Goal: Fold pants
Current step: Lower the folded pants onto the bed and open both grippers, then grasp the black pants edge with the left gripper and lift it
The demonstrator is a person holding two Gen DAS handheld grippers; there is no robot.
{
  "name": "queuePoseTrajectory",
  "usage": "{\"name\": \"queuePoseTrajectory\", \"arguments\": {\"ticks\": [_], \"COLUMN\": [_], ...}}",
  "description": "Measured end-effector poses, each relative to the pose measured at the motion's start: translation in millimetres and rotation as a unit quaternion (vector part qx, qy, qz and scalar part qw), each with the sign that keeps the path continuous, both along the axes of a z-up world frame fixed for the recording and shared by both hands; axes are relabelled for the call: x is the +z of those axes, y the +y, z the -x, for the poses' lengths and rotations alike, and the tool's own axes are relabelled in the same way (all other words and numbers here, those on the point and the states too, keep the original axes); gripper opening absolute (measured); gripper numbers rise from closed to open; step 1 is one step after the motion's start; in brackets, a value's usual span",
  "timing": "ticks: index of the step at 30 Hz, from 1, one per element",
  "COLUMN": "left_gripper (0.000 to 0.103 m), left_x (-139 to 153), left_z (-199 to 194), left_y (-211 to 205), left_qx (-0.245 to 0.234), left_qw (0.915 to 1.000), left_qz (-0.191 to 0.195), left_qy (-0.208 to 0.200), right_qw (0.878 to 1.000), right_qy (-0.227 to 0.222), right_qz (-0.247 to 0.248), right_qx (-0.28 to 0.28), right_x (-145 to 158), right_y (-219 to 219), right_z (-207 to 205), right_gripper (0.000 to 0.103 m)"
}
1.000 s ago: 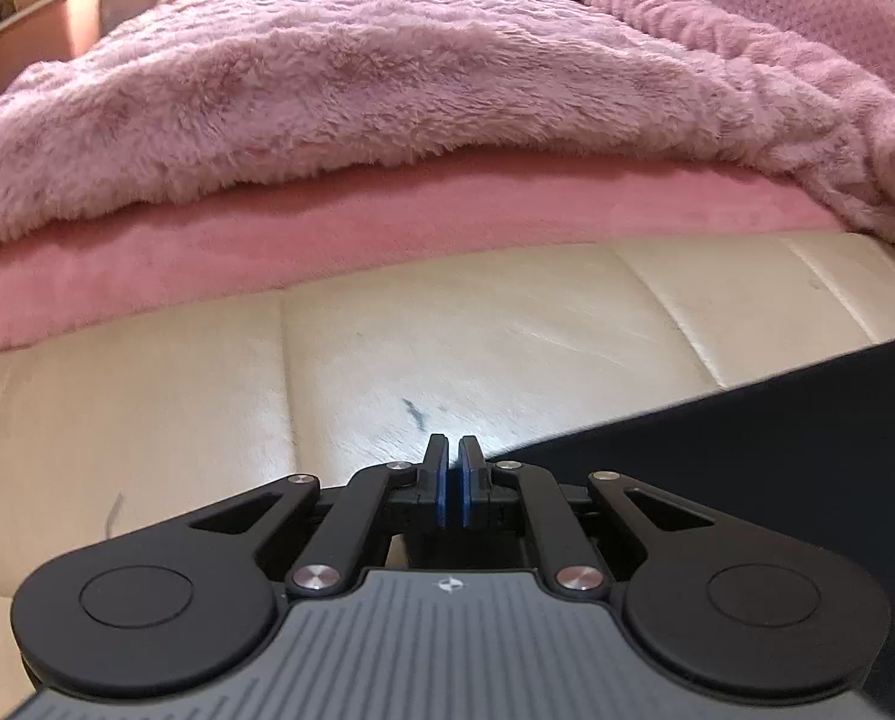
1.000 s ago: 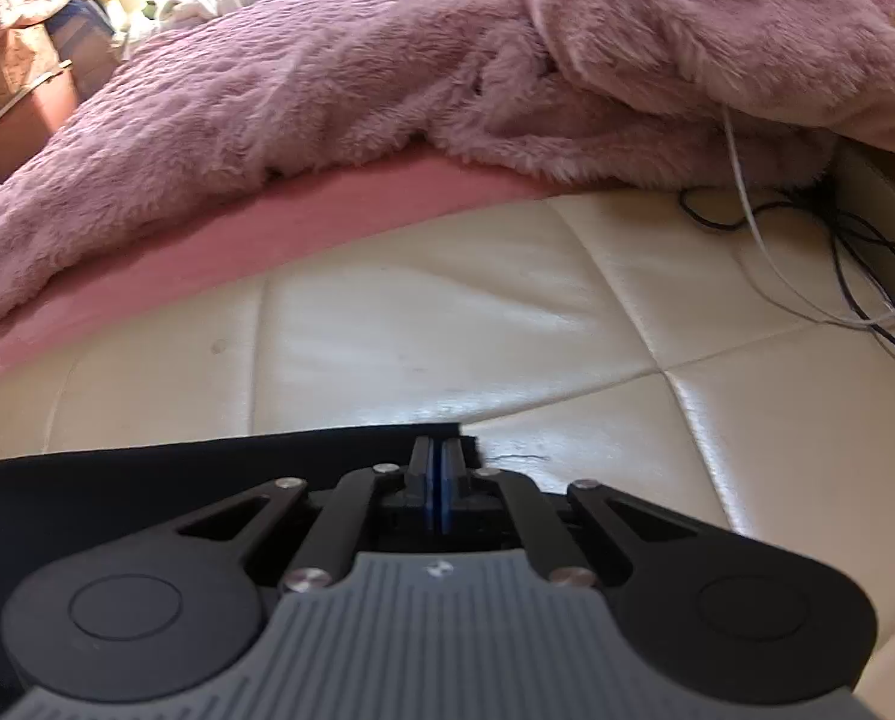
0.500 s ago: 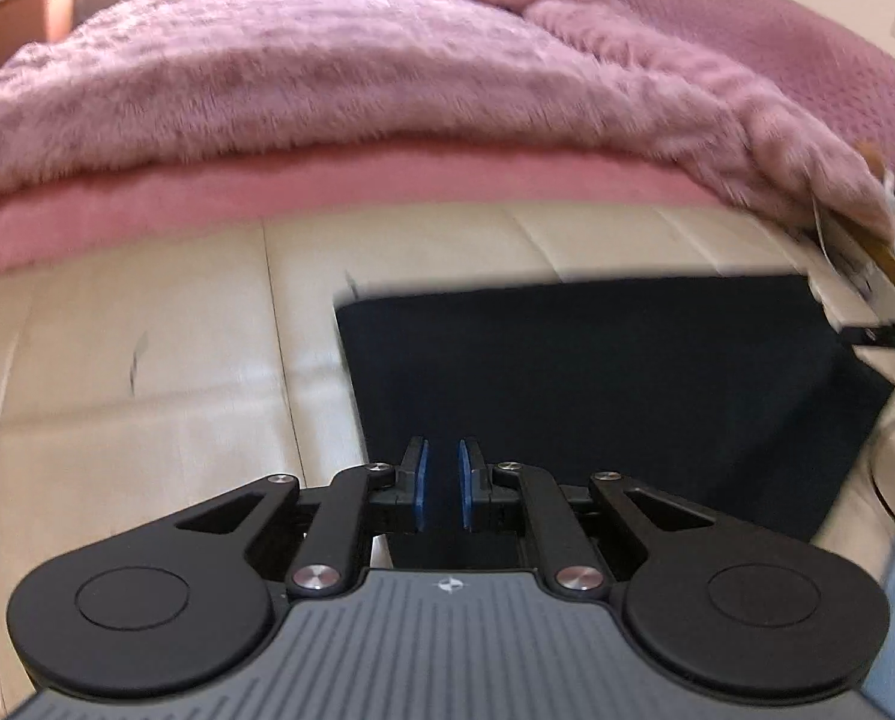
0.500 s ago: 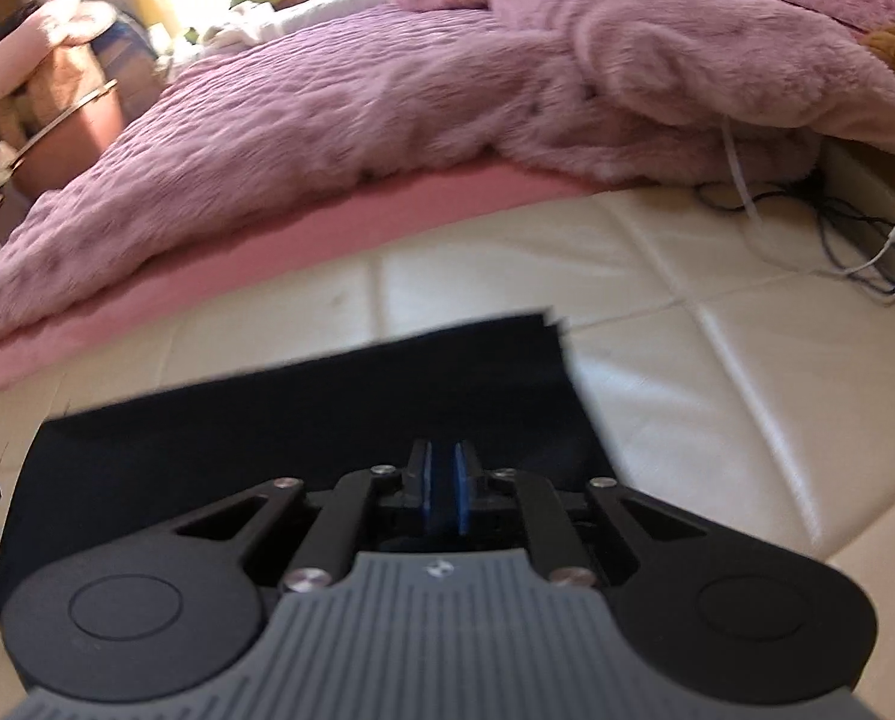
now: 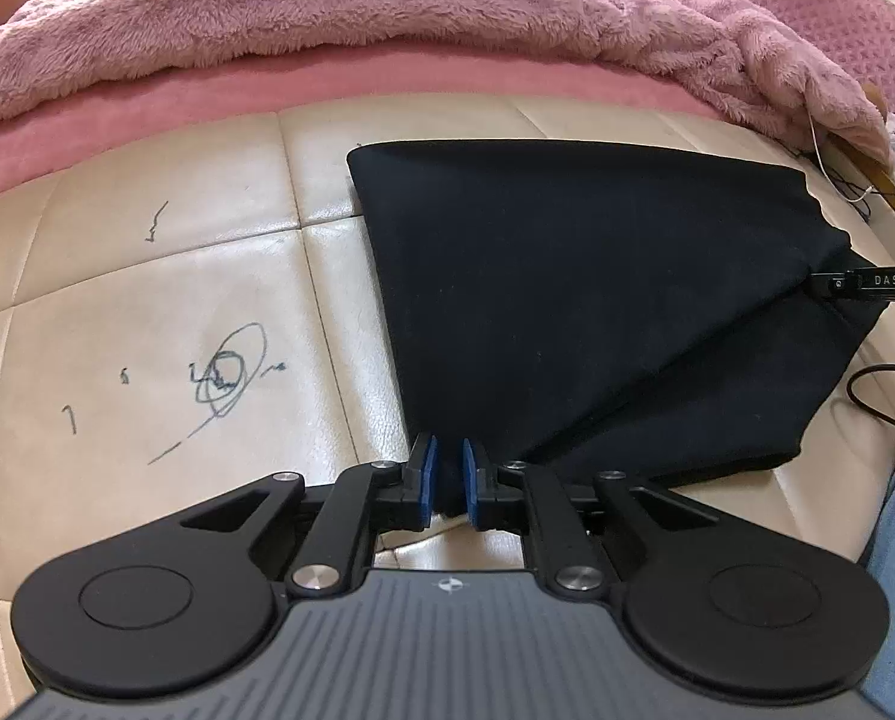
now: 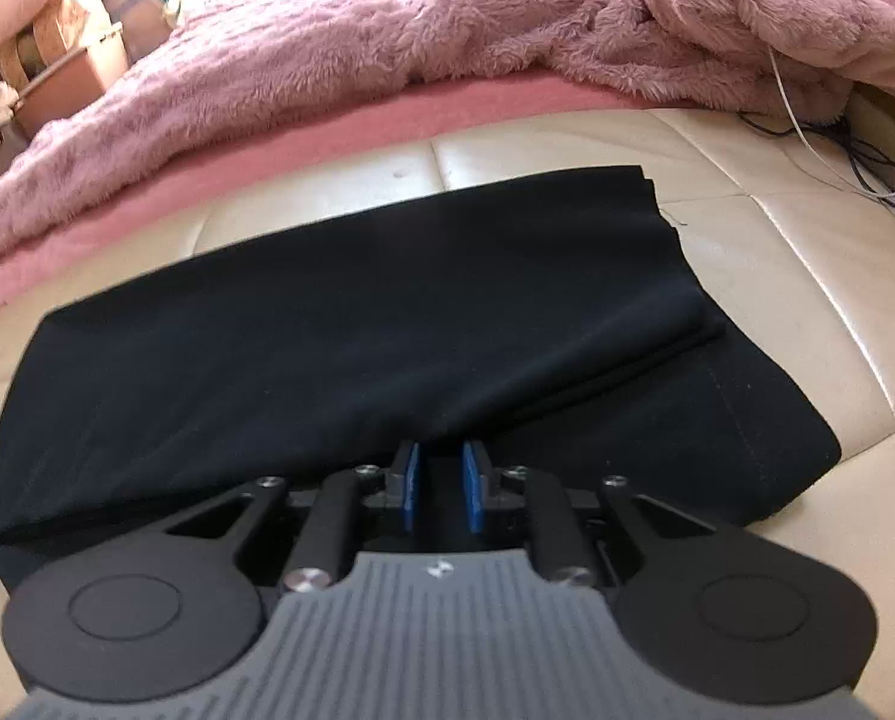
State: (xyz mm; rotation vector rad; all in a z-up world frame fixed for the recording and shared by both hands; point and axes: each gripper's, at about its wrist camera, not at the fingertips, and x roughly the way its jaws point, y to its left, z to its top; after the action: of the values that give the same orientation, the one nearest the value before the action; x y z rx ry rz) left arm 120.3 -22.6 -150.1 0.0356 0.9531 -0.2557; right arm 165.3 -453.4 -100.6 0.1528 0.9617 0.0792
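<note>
The black pants [image 5: 597, 300] lie folded over on the cream padded bench [image 5: 147, 312]. My left gripper [image 5: 445, 480] sits at the near left corner of the fold, its blue pads slightly apart with black cloth between them. In the right wrist view the pants [image 6: 357, 324] show a folded top layer over a lower layer. My right gripper [image 6: 441, 489] is at the near edge, pads parted with dark cloth between them. The tip of the right gripper [image 5: 867, 282] shows at the pants' right edge in the left wrist view.
A fluffy pink blanket [image 5: 327, 6] on a pink mattress runs along the far side of the bench. Cables [image 6: 855, 162] lie at the bench's right end. Pen scribbles [image 5: 225, 372] mark the cream surface left of the pants. Boxes [image 6: 69, 60] stand far left.
Both grippers pulled back toward me, drawing the pants' edge over into a fold; more of the pants shows now. The pads of both grippers have parted from fully closed.
</note>
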Motion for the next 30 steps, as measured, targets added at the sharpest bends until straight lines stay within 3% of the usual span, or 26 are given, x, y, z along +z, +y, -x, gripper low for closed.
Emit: {"name": "queuePoseTrajectory", "arguments": {"ticks": [2,6,9,13,16,19,24,26,28,30], "left_gripper": [0.015,0.042,0.043,0.046,0.046,0.046,0.042,0.030,0.009,0.008], "left_x": [7,14,4,-16,-26,-31,-40,-43,-44,-42], "left_z": [-1,-17,-42,-68,-76,-83,-91,-92,-89,-86], "left_y": [4,26,42,63,71,72,73,74,77,78], "left_qx": [0.008,0.055,0.088,0.131,0.135,0.127,0.120,0.122,0.130,0.136], "left_qw": [0.9999,0.9952,0.9847,0.9613,0.9490,0.9455,0.9361,0.9370,0.9359,0.9330], "left_qz": [0.012,0.078,0.150,0.239,0.280,0.293,0.324,0.321,0.321,0.328], "left_qy": [-0.007,-0.024,0.001,0.039,0.054,0.061,0.066,0.064,0.062,0.057], "right_qw": [1.000,0.999,0.999,0.999,0.998,0.998,0.998,0.998,0.998,0.998], "right_qy": [0.004,-0.009,-0.015,-0.020,-0.022,-0.019,-0.010,-0.009,-0.009,-0.009], "right_qz": [0.004,-0.035,-0.043,-0.051,-0.055,-0.056,-0.060,-0.061,-0.060,-0.058], "right_qx": [0.001,-0.008,-0.005,0.002,0.009,0.010,0.006,0.008,0.008,0.009], "right_x": [4,17,23,27,28,23,12,11,10,11], "right_y": [3,-1,4,15,22,27,31,33,34,35], "right_z": [0,5,7,7,9,7,2,0,-2,-3], "right_gripper": [0.013,0.014,0.015,0.018,0.021,0.021,0.021,0.022,0.022,0.022]}}
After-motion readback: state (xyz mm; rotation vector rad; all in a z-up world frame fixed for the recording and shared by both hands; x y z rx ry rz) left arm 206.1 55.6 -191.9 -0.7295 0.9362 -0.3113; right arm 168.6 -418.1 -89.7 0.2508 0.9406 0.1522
